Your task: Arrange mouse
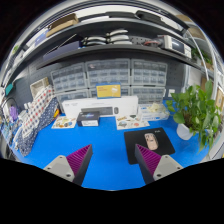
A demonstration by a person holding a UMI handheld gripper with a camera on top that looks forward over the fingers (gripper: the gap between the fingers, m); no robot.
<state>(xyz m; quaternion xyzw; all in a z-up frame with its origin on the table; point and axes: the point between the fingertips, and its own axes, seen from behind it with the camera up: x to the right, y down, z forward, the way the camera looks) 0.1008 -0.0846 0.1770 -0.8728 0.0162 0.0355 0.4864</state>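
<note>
The mouse (151, 140) lies on a black mouse pad (147, 145), toward the pad's far half and slightly right of its middle. It is light-coloured with a darker patch on top. I read its long axis as running roughly away from me, along the line of the gripper fingers, tilted a little; which end is the front I cannot tell.

The mouse pad sits flat on the blue desk (100, 150), just ahead of the right finger, whose tip overlaps the pad's near edge.

My gripper (113, 160) hangs over the desk with its fingers wide apart and nothing between them but blue desk surface. The mouse is ahead of the right finger, not between the two. The magenta pads (80, 157) show on the inner faces.

Farther out: a potted green plant (195, 108) stands to the right of the pad. Beyond the pad, a white machine (98, 105) stands at the back of the desk, with small items I cannot identify beside it. Behind that, banks of small drawer cabinets (110, 76) and a shelf (110, 42) above them. A checkered cloth (36, 115) hangs at the left.
</note>
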